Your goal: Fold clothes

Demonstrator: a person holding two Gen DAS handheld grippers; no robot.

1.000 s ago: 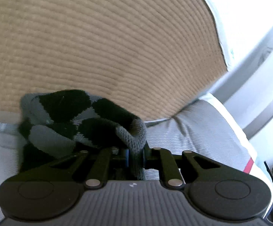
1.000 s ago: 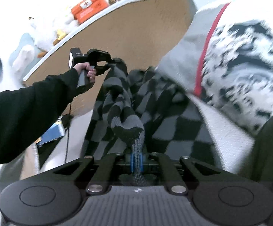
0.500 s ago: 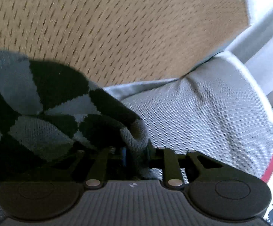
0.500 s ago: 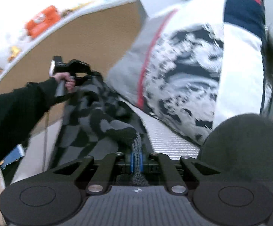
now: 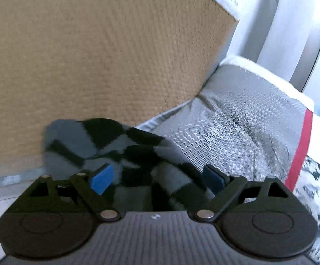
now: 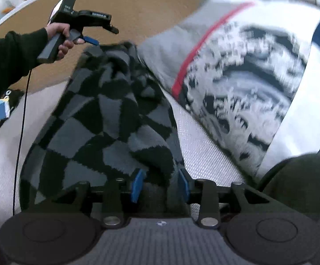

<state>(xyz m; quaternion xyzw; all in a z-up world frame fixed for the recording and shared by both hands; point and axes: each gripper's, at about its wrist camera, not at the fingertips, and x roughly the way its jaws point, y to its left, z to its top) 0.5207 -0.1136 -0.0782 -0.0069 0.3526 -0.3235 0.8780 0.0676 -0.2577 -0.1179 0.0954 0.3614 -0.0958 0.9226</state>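
Grey bedding (image 6: 206, 150) carries checkered sweater (image 6: 98, 119), centre frame. Left gripper (image 5: 157, 176) spread wide over it; right gripper (image 6: 160, 183) spread, knit between pads.

Both grippers' jaws were opened, left gripper (image 5: 157, 176) and right gripper (image 6: 160, 184), checkered sweater (image 6: 107, 119) was released onto the bed.
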